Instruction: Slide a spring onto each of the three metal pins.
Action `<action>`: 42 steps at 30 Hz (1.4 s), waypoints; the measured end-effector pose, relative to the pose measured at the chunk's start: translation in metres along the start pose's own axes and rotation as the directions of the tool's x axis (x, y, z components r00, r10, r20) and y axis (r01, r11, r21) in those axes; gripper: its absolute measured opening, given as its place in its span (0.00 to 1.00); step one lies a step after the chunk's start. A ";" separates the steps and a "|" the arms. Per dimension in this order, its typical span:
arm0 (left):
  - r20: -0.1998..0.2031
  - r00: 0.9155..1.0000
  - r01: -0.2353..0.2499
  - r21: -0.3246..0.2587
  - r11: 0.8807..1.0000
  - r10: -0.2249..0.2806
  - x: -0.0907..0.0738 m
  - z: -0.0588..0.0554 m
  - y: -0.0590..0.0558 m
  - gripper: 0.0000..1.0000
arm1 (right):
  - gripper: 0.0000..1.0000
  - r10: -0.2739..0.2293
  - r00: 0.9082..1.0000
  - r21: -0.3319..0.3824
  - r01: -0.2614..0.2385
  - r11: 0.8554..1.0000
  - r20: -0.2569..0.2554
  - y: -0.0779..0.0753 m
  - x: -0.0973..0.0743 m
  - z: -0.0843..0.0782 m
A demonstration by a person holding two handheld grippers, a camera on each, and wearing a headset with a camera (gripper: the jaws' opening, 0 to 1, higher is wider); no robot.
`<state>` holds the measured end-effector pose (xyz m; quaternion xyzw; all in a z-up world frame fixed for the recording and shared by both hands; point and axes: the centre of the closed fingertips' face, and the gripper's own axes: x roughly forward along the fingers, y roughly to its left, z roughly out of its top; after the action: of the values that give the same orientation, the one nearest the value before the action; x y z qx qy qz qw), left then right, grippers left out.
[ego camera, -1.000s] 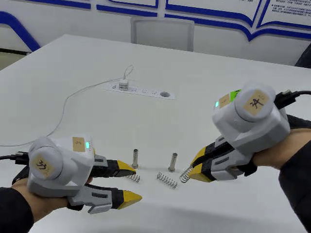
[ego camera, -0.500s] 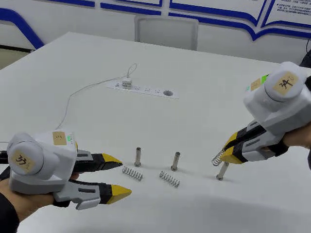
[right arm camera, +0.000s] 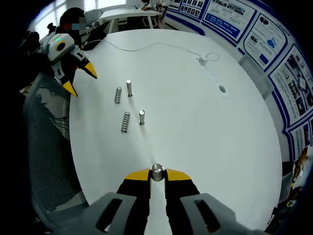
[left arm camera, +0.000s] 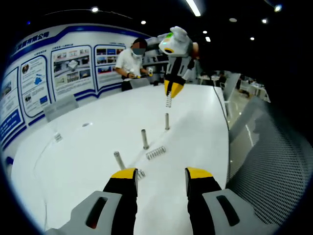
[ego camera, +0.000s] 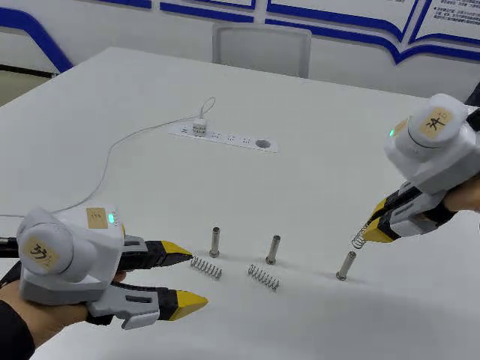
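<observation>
Held spring is clamped by one end between the yellow tips of the right gripper. It hangs in the air just above pin 3, with the bottom coil and the pin top apart, so it's not yet threaded. In the right gripper view we see the coil dead centre between jaws that are pinched onto it.

Pin 3 is the pin closest to the table's right edge. Pin 2 and pin 1 stand in the same row to its left. All three are upright and bare, and they sit toward the near edge of the table.

Spring A lies flat just in front of pin 1. Spring B lies flat just in front of pin 2.

The left gripper hovers low at the near-left end of the row — jaws spread apart, nothing between them, tips pointing toward spring A.

Farther back we have a power strip set in the tabletop, with a white plug in it. Its cable runs off toward the left edge. A chair stands at the far edge.
</observation>
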<state>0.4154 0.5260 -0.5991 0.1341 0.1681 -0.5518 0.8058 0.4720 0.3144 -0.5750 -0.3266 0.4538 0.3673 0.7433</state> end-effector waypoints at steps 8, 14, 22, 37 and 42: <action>-0.006 1.000 0.000 0.000 1.000 0.000 0.000 -0.002 0.001 0.40 | 0.12 0.027 0.999 0.000 -0.027 1.000 -0.044 -0.004 0.015 -0.005; -0.010 1.000 -0.003 -0.002 1.000 0.003 0.000 -0.003 0.002 0.39 | 0.12 0.043 0.997 0.004 -0.043 0.999 -0.061 -0.004 0.021 -0.010; -0.015 1.000 -0.004 -0.002 1.000 0.003 0.001 -0.004 0.002 0.39 | 0.12 0.054 0.995 0.005 -0.053 0.999 -0.080 -0.004 0.030 -0.015; -0.018 1.000 0.000 0.001 1.000 0.000 0.003 -0.005 0.000 0.39 | 0.12 0.056 0.993 0.047 -0.052 0.998 -0.105 -0.001 0.062 -0.026; -0.016 1.000 0.000 0.002 1.000 0.000 0.003 -0.005 -0.001 0.39 | 0.12 0.058 0.991 0.052 -0.052 0.997 -0.120 -0.001 0.072 -0.031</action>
<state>0.4150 0.5257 -0.6047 0.1393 0.1741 -0.5510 0.8042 0.4826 0.3063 -0.6517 -0.3176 0.5157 0.3558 0.7117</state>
